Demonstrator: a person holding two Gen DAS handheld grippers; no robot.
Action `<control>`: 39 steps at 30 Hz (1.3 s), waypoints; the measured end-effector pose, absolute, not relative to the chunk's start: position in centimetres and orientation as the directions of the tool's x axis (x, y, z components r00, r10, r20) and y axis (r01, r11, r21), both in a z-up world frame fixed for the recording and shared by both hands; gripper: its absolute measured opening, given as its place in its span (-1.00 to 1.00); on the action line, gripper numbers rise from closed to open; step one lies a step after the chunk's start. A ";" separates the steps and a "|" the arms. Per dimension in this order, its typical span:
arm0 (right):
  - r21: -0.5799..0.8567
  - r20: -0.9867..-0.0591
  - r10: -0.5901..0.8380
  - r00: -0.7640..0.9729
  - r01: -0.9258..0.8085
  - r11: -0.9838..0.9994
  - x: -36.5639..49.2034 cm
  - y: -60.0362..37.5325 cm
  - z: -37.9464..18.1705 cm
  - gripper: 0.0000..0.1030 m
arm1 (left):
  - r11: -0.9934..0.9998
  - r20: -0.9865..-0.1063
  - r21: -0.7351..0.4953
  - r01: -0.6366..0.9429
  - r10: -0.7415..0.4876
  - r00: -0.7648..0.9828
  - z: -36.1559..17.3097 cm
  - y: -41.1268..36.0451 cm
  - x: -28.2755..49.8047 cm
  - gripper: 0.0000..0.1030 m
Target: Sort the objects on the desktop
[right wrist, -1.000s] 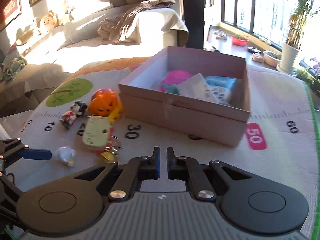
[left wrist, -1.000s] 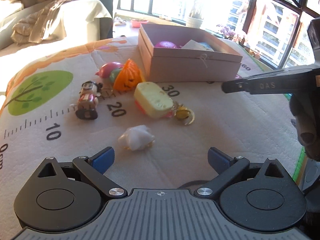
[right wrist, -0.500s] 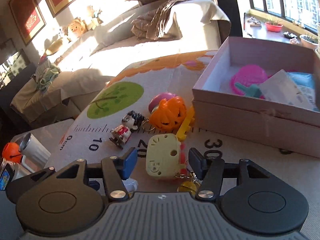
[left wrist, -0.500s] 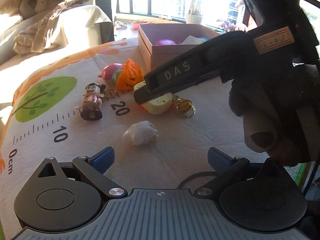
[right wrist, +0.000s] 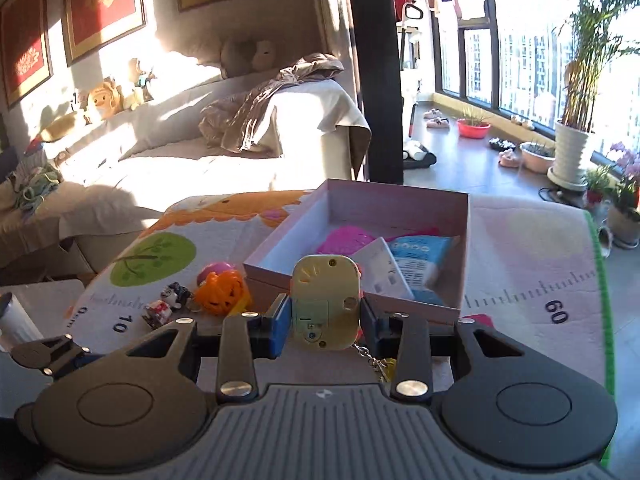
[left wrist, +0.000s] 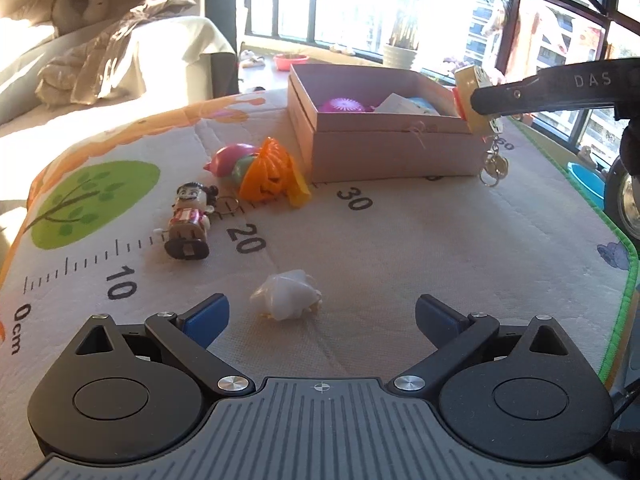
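Observation:
My right gripper (right wrist: pixel 325 316) is shut on a pale yellow keychain toy (right wrist: pixel 325 300) and holds it in the air by the near right corner of the pink box (left wrist: pixel 384 156); its chain (left wrist: pixel 493 160) dangles. The toy also shows in the left wrist view (left wrist: pixel 470 88). The box (right wrist: pixel 456 308) holds a pink ball (right wrist: pixel 346 240) and paper packets (right wrist: pixel 416 260). My left gripper (left wrist: pixel 322 312) is open and empty, low over the mat, just behind a white crumpled lump (left wrist: pixel 286 294). An orange pumpkin (left wrist: pixel 268 172), a pink-green toy (left wrist: pixel 230 158) and a small figurine (left wrist: pixel 190 220) lie left of the box.
The ruler-print mat (left wrist: pixel 440 248) covers the table; its green edge (left wrist: pixel 624 280) runs along the right. A sofa with blankets (right wrist: pixel 240 128) stands behind. Potted plants (right wrist: pixel 572 148) line the window at the right.
My right gripper opened around the yellow keychain toy on the mat, shut on it, and lifted it up and right to the box's corner. My left gripper has stayed open and low.

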State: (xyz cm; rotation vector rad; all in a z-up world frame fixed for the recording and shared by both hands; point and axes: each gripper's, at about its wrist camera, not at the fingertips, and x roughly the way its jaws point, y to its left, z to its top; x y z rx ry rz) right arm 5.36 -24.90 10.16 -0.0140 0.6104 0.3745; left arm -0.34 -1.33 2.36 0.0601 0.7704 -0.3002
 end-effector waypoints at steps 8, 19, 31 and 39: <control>0.192 -0.593 0.448 0.669 -0.424 0.885 4.7 -24.4 7.3 -0.09 | 0.962 -0.709 -0.055 0.269 -0.228 0.668 2.0 -1.0 -0.3 0.98; 0.204 -0.626 0.280 0.728 -0.193 0.960 4.8 -27.9 2.7 0.29 | 0.975 -0.668 -0.093 0.202 -0.211 0.713 3.2 0.0 0.8 0.98; 0.217 -0.598 0.272 0.754 -0.175 0.960 4.2 -28.1 0.8 0.55 | 0.989 -0.618 -0.007 0.148 -0.121 0.777 3.5 -2.5 10.3 0.46; 0.229 -0.599 0.271 0.753 -0.163 0.960 4.3 -28.3 0.8 0.69 | 0.983 -0.630 0.034 0.179 -0.118 0.768 3.1 -1.9 8.0 -0.28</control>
